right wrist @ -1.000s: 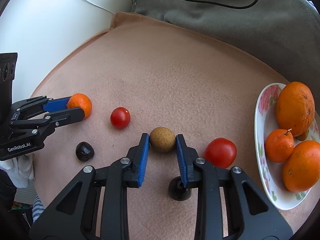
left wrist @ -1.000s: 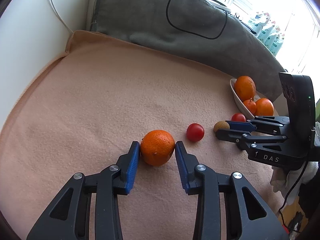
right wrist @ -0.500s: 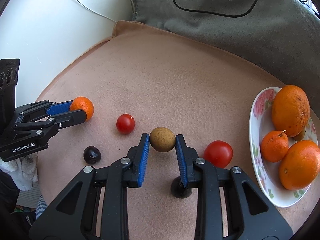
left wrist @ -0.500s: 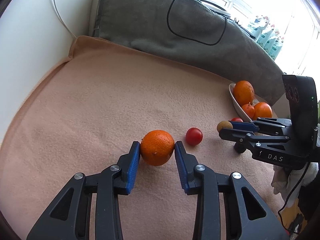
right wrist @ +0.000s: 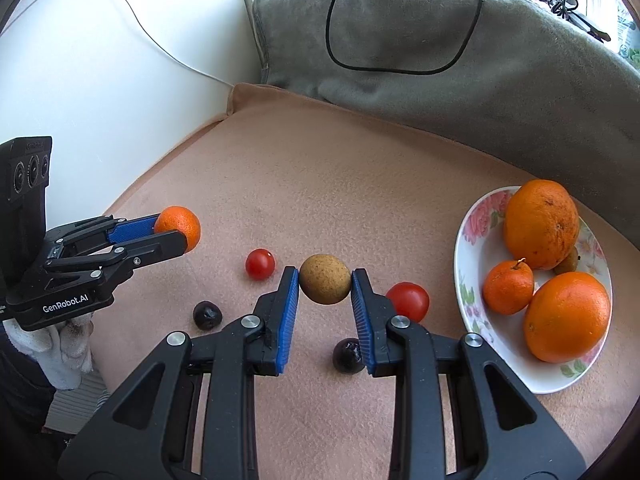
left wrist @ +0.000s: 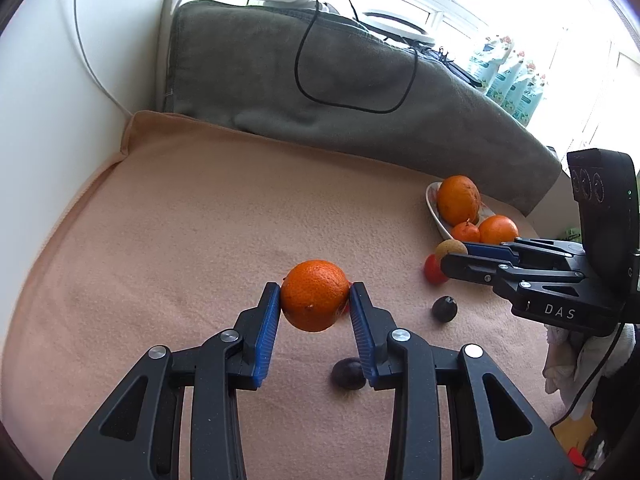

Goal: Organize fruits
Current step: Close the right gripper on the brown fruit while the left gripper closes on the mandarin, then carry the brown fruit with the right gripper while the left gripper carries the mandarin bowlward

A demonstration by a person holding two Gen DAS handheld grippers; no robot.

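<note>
My left gripper [left wrist: 315, 304] is shut on a small orange [left wrist: 315, 301] and holds it above the peach blanket [left wrist: 200, 216]; it also shows in the right wrist view [right wrist: 178, 227]. My right gripper [right wrist: 325, 286] is shut on a brown round fruit [right wrist: 325, 284] and holds it above the blanket, left of the floral plate [right wrist: 480, 220]. The plate holds three oranges [right wrist: 540, 224]. Two red tomatoes [right wrist: 260, 264] [right wrist: 408, 301] and two dark fruits [right wrist: 207, 314] [right wrist: 347, 356] lie on the blanket below the grippers.
A grey blanket [right wrist: 440, 40] with a black cable [right wrist: 400, 68] rises behind the peach blanket. A white wall [right wrist: 100, 80] stands at the left. The blanket's front edge drops off by a white cloth [right wrist: 68, 344].
Both grippers have lifted their fruits off the blanket and risen. The dark fruits now show beneath the fingers.
</note>
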